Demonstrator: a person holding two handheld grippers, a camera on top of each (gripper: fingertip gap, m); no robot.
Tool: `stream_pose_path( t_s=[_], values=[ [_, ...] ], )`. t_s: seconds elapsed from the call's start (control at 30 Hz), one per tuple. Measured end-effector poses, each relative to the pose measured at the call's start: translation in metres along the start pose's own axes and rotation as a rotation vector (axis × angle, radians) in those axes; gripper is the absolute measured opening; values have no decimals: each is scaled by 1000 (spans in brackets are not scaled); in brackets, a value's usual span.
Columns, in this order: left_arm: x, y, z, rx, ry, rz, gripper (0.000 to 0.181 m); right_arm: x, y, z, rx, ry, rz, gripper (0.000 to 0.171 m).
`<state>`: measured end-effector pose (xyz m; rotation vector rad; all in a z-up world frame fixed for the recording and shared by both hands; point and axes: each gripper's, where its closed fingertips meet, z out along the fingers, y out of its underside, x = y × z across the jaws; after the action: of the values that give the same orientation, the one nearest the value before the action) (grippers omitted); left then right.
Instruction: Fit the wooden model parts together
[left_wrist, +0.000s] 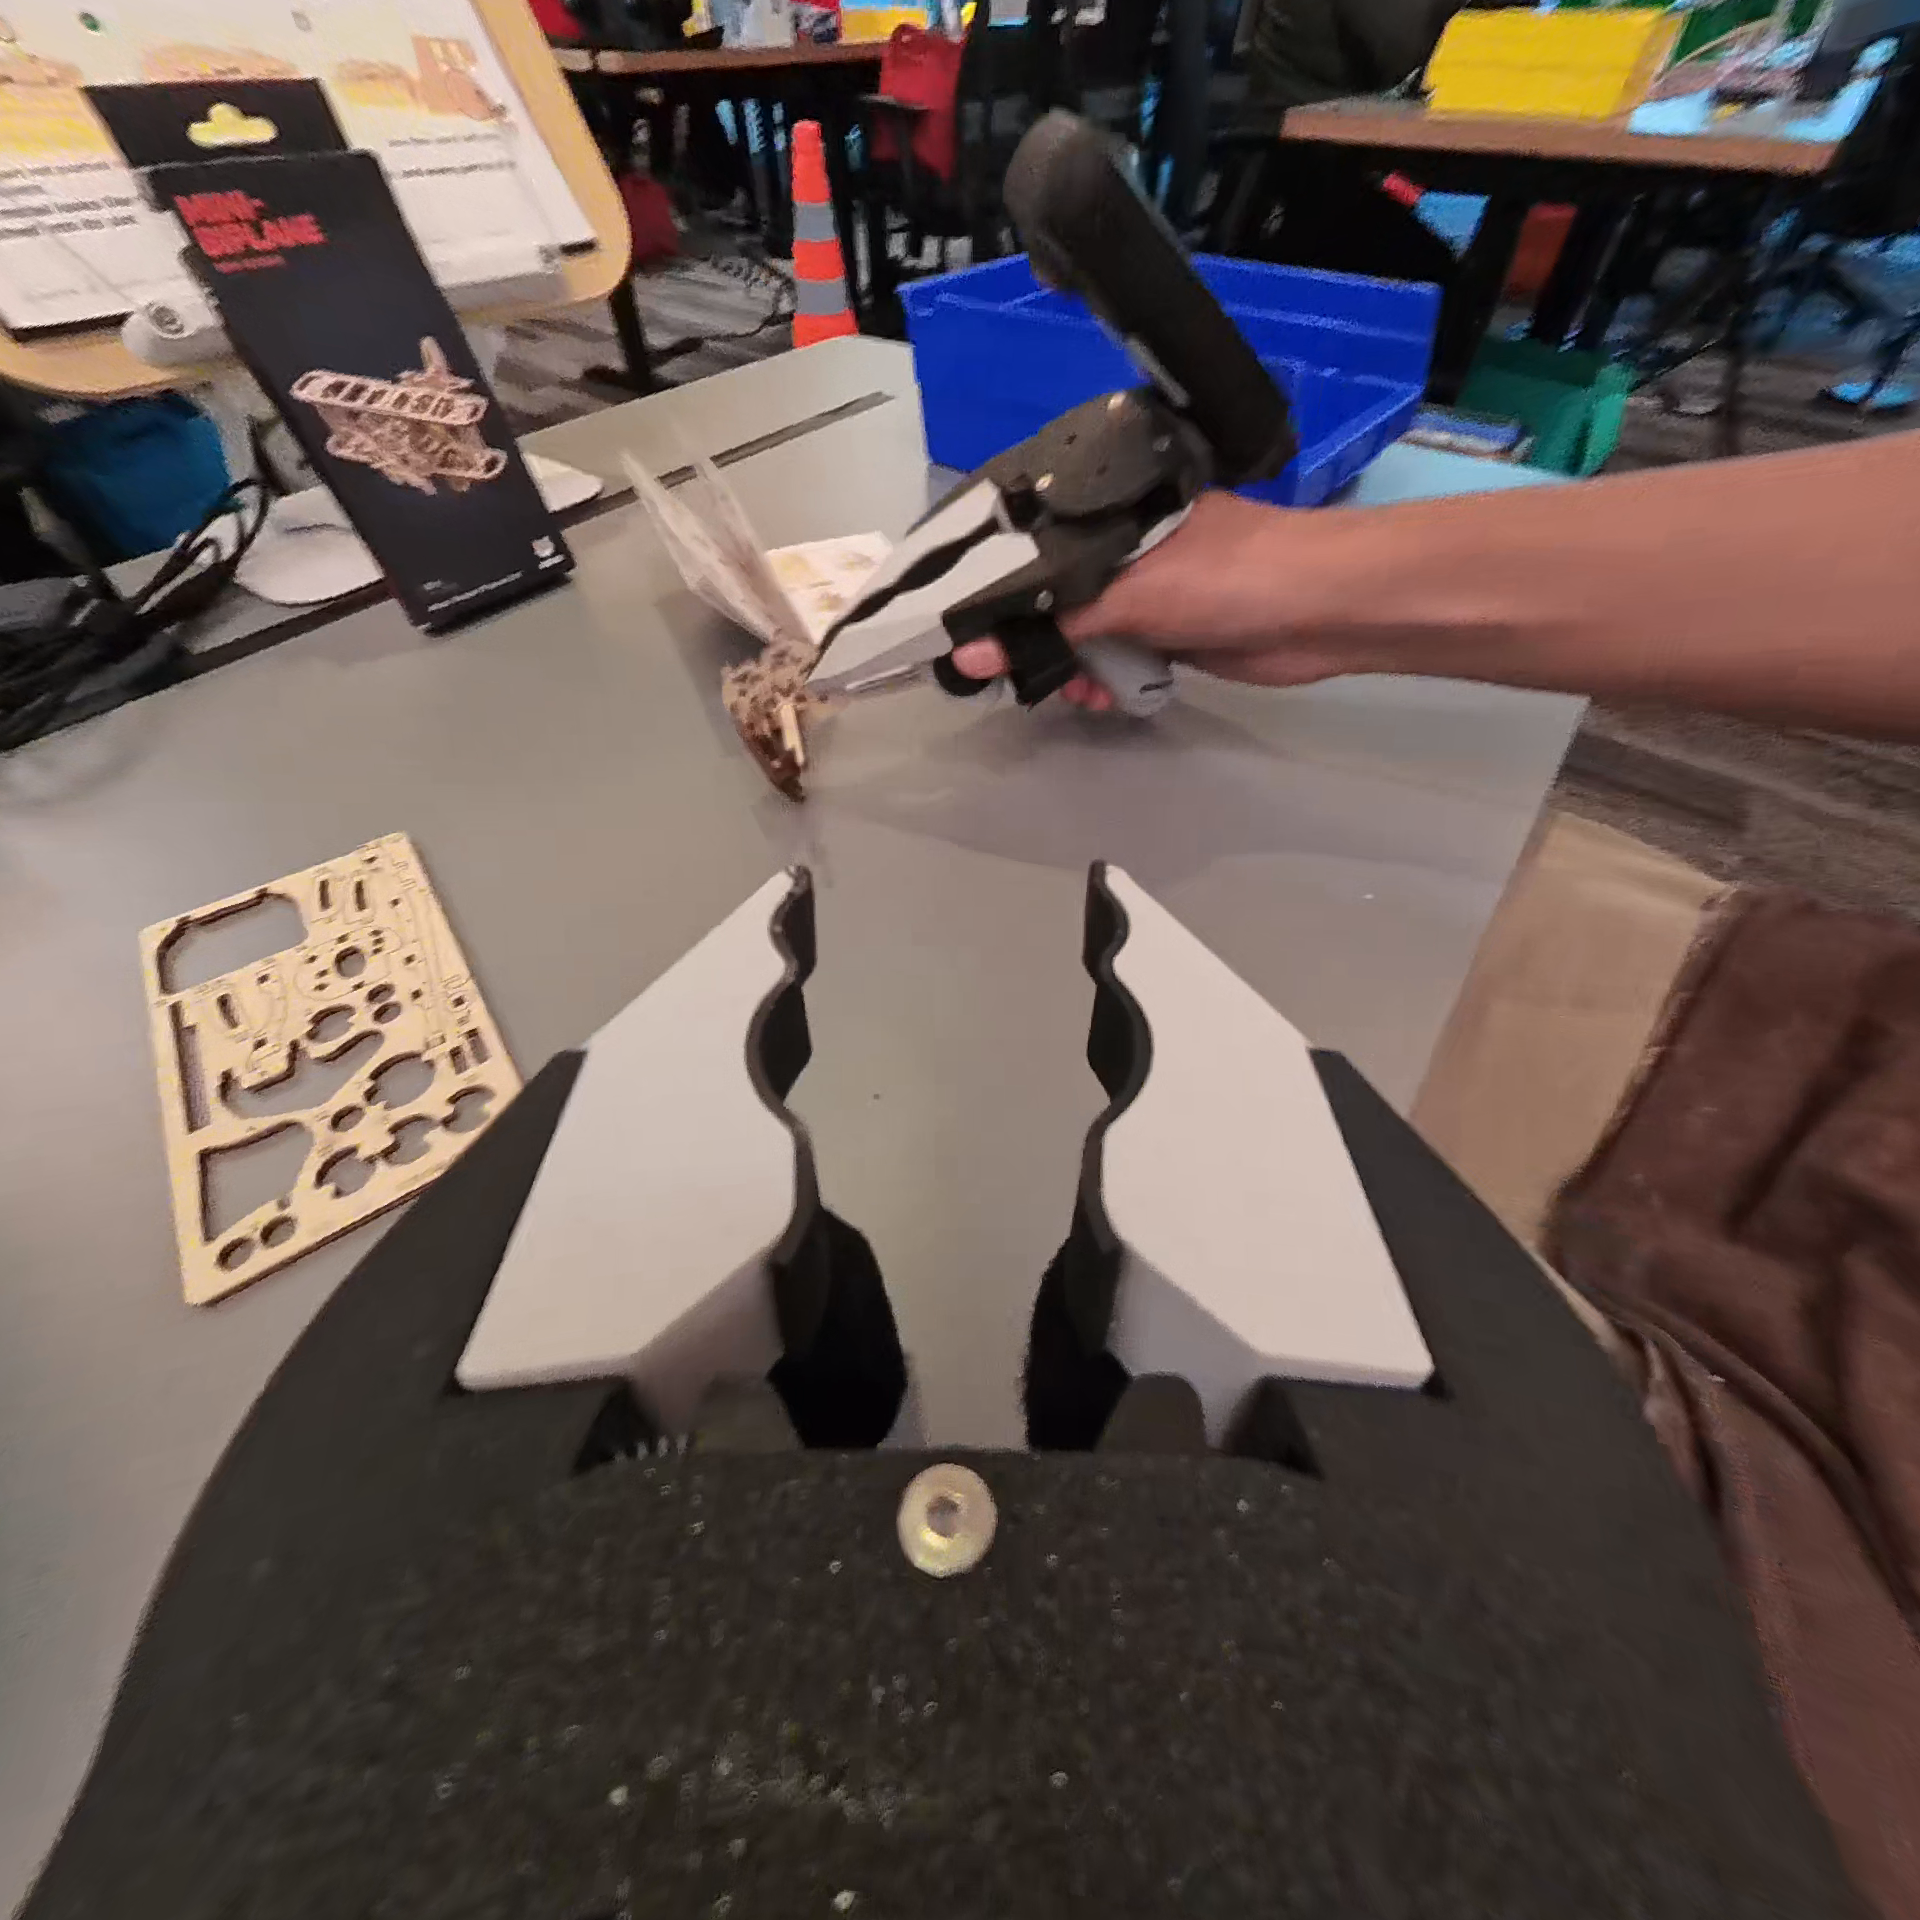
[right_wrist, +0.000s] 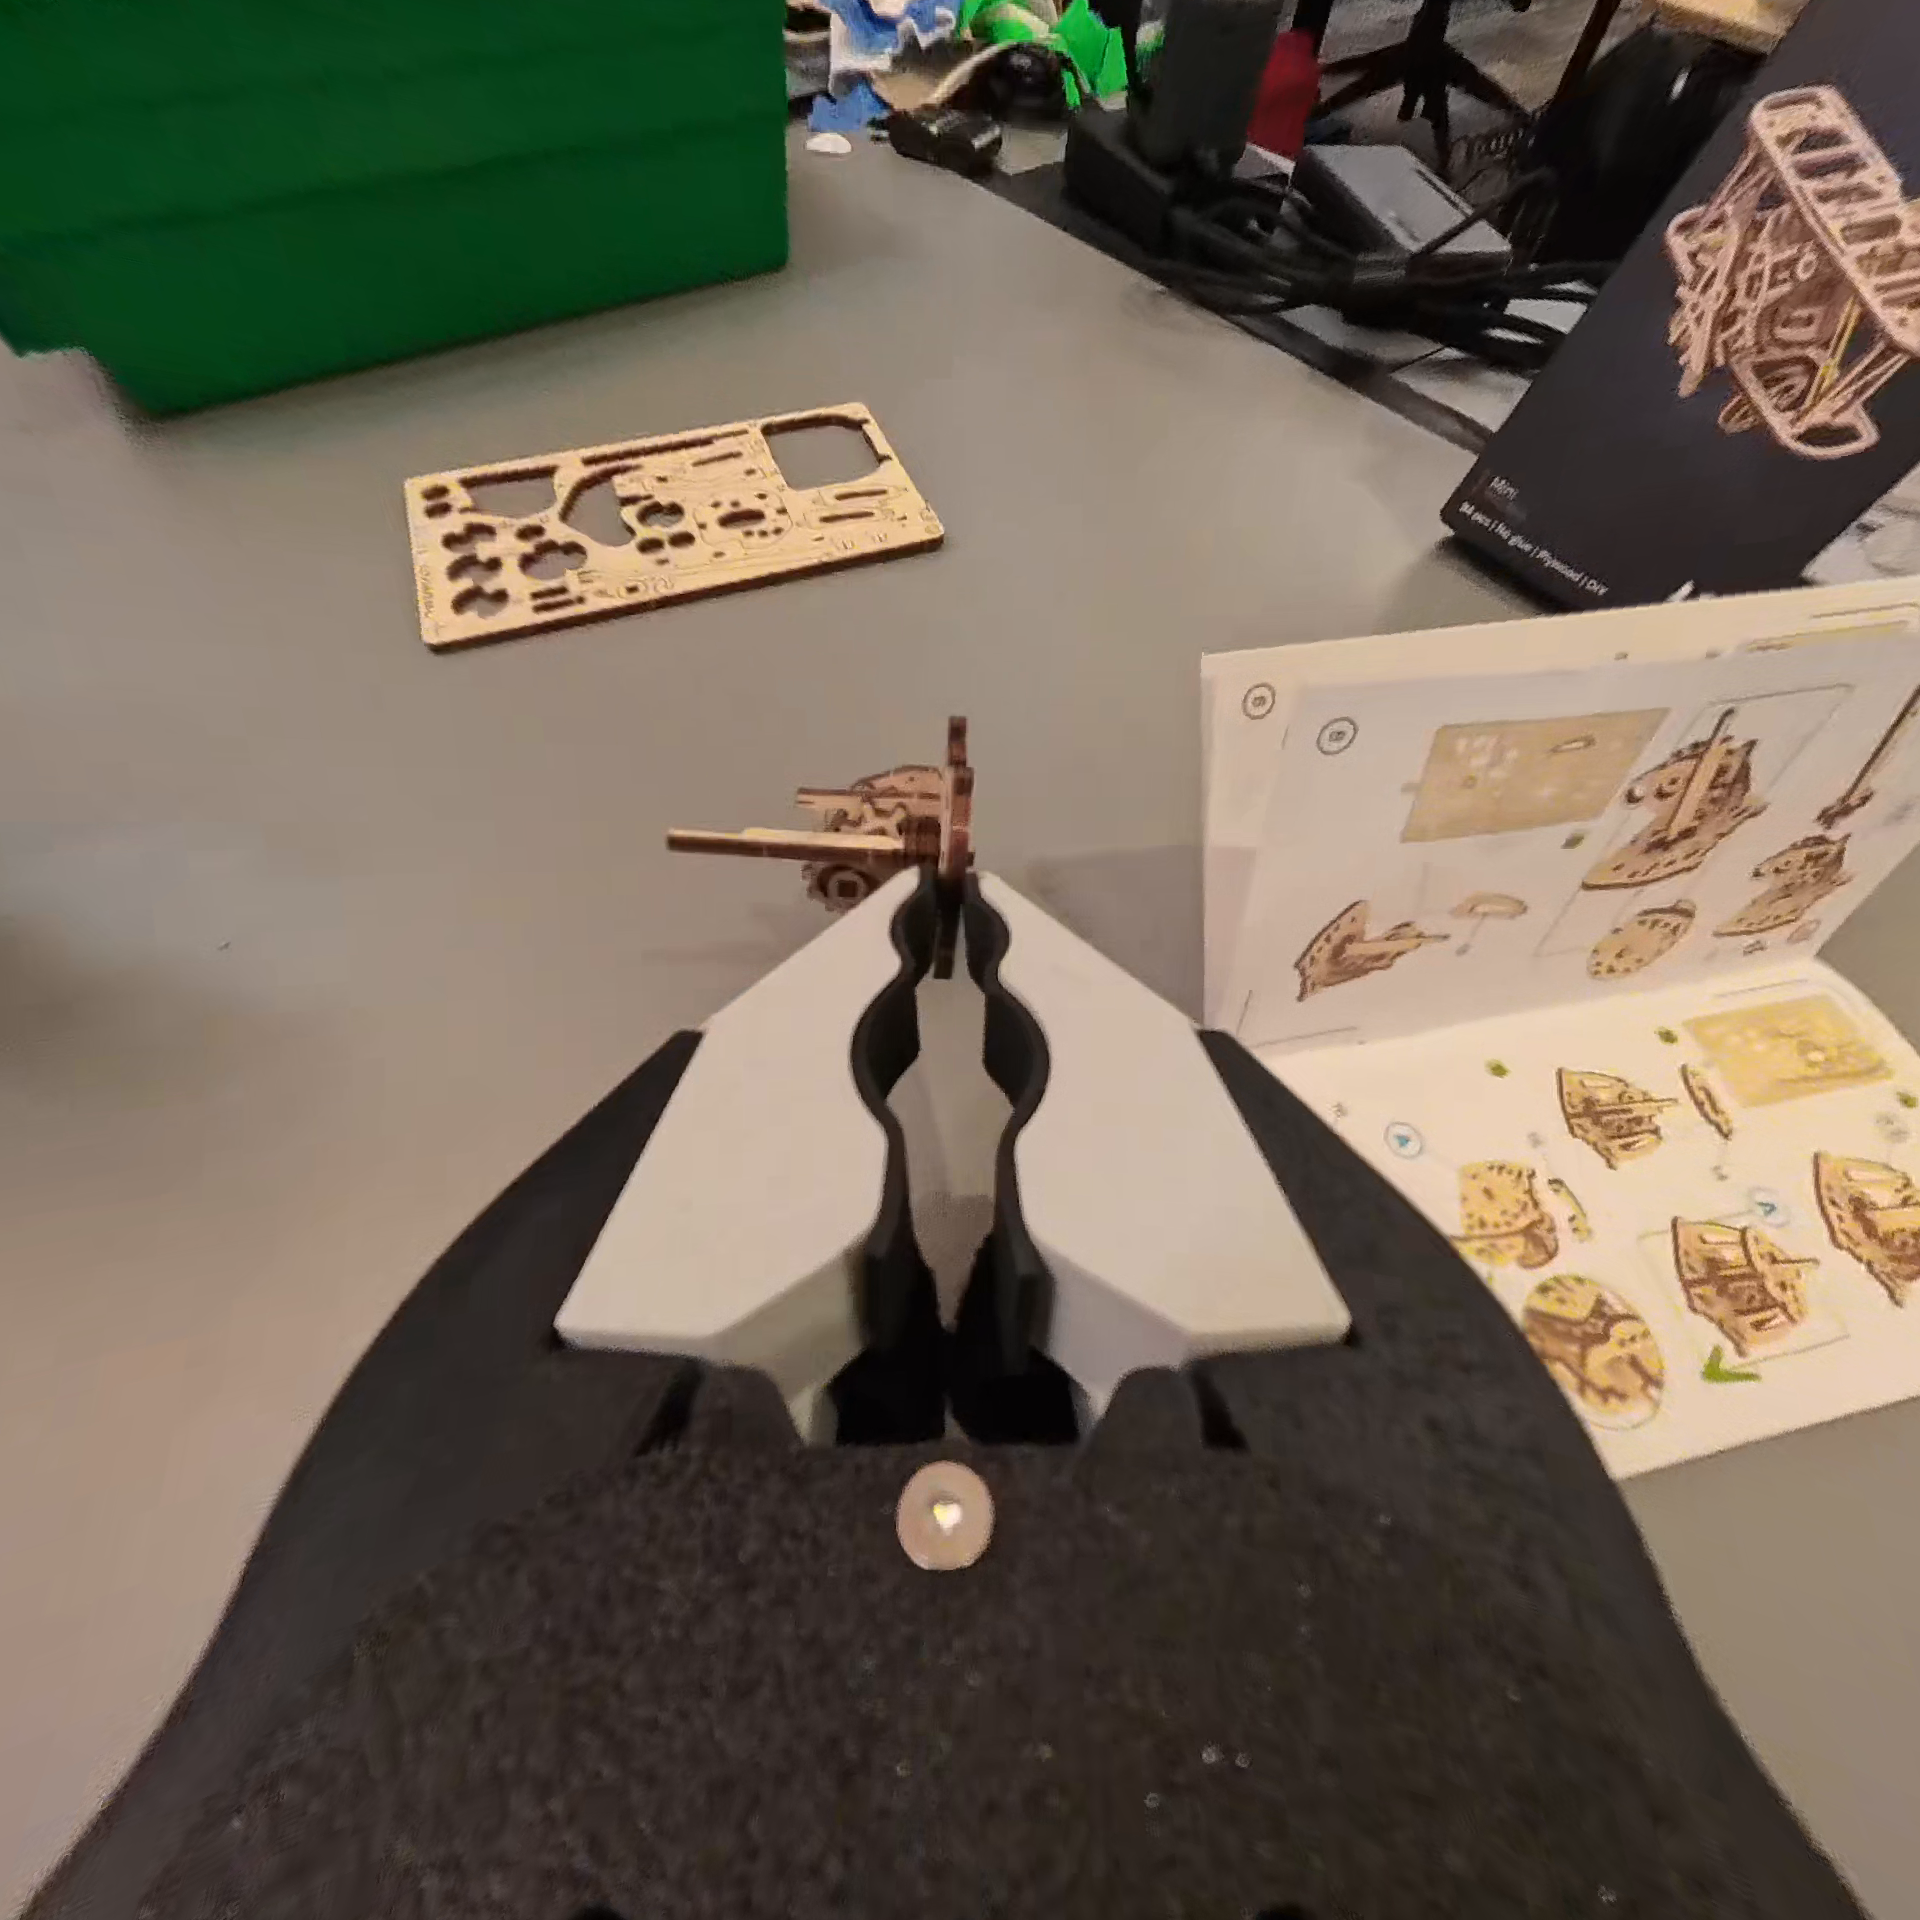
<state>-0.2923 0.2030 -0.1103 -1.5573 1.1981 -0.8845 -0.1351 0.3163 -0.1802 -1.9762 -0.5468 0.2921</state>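
Right tongs (right_wrist: 943, 902) pinch the small wooden model assembly (right_wrist: 883, 831) at their tips, holding it above the grey tabletop (right_wrist: 312, 935) beside the open instruction booklet (right_wrist: 1558, 987). Left tongs (left_wrist: 948, 883) gape wide, gripping nothing, near the punched-out wooden parts sheet (left_wrist: 322, 1060).

Left gripper (left_wrist: 945, 883) agape; right gripper (left_wrist: 821, 649) pinches model (left_wrist: 769, 707).

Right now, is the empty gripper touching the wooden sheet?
Apart. The left wrist view shows the left gripper open, with grey table between it and the sheet.
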Motion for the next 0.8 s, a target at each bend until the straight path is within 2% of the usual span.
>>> stream_pose_path(
  t_s=[0.07, 0.3, 0.47, 0.6, 0.7, 0.8],
  values=[
    [0, 1, 3, -3, 7, -11, 55, 3, 1, 0, -29, -8, 28, 4],
    [1, 2, 6, -12, 9, -10, 55, 3, 35, -12, -150, -40, 91, 3],
    [7, 3, 9, -30, 16, 2, 52, 3, 49, -12, -214, -72, 217, 4],
    [7, 9, 10, -56, -1, 40, 52, 2, 49, -13, -213, -102, 255, 17],
    [5, 16, 13, -74, -5, 45, 52, -3, 39, -32, -159, -123, 289, 15],
    [2, 23, 16, -99, -17, 17, 54, -16, 27, -70, -55, -83, 282, 20]
  ],
)
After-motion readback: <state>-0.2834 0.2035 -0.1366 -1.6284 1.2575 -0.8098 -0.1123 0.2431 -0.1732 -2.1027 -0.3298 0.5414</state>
